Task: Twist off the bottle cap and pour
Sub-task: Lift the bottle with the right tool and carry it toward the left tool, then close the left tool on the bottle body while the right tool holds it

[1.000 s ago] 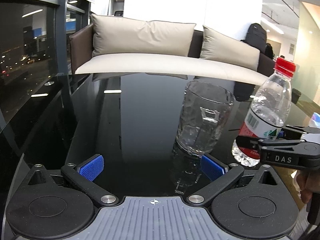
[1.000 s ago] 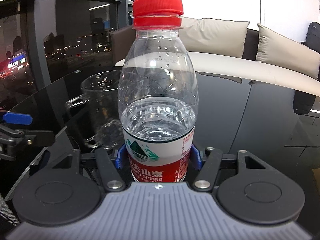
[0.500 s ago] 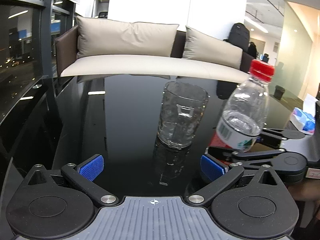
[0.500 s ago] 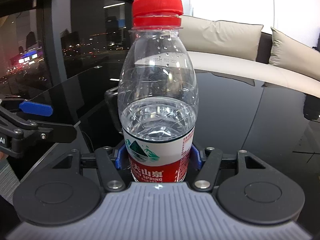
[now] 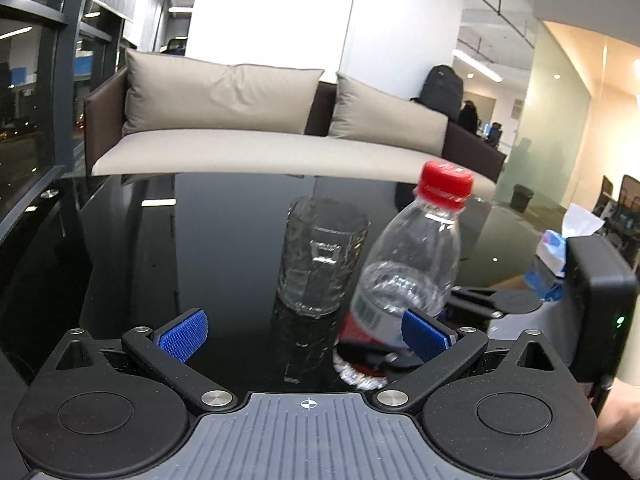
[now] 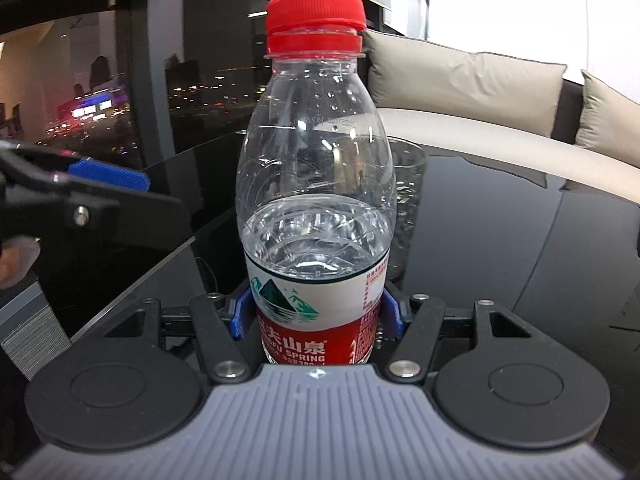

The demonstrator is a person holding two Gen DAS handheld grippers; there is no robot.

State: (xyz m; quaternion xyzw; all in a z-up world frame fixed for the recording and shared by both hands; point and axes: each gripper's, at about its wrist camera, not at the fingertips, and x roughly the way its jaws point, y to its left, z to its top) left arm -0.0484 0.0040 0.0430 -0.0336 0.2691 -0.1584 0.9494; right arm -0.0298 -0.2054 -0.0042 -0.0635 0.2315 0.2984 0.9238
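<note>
Blue-padded, the right gripper [image 6: 318, 314] is clamped on the label of the water bottle [image 6: 316, 200], red cap [image 6: 316, 14] on, about half full, held above the black table [image 5: 200, 240] beside a glass mug [image 5: 320, 260], while the left gripper [image 5: 304, 334] gapes wide, holding nothing.

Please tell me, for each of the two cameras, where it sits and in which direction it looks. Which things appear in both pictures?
Left wrist view: sits on the left tool, open, looking across the black table toward the sofa; a bit of the person's hand shows at right.
Right wrist view: sits on the right tool, facing the dark window, with the bottle clamped just in front.
Shared: the bottle, its red cap, the glass mug, the sofa, and each other's tool.
</note>
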